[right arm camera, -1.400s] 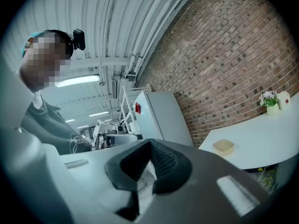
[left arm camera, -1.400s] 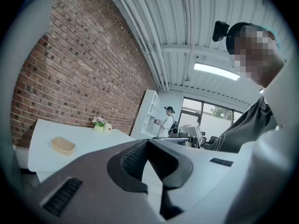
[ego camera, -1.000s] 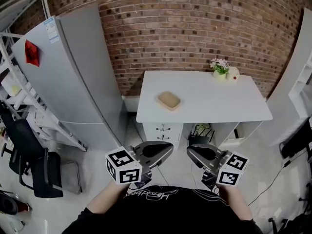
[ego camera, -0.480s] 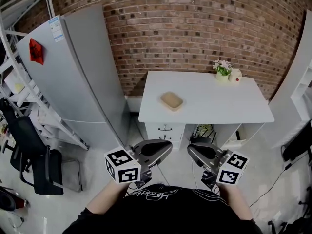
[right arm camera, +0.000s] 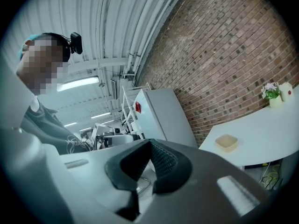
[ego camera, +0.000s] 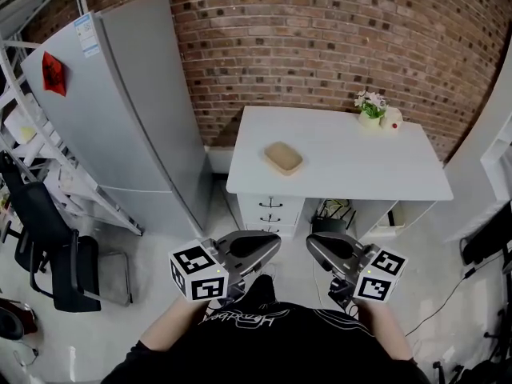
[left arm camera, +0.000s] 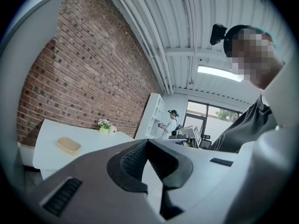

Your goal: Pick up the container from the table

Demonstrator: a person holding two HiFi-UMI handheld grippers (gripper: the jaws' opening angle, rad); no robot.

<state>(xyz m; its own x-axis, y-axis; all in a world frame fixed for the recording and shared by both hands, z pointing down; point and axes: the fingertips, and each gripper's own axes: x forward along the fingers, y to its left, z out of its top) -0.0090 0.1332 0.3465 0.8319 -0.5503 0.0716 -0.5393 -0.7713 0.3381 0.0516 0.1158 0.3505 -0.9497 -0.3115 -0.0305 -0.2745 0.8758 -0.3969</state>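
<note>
One shallow tan container (ego camera: 283,157) with rounded corners lies on white table (ego camera: 360,166).

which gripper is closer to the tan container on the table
Left, but only slightly. The left gripper sits short of the table, almost in line with the container; the right gripper is equally short, offset further to its right.

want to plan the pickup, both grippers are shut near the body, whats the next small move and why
Probably step toward the table, bringing the grippers forward: the container lies untouched on it, well ahead of the left gripper and right gripper, whose jaws are both closed on nothing.
</note>
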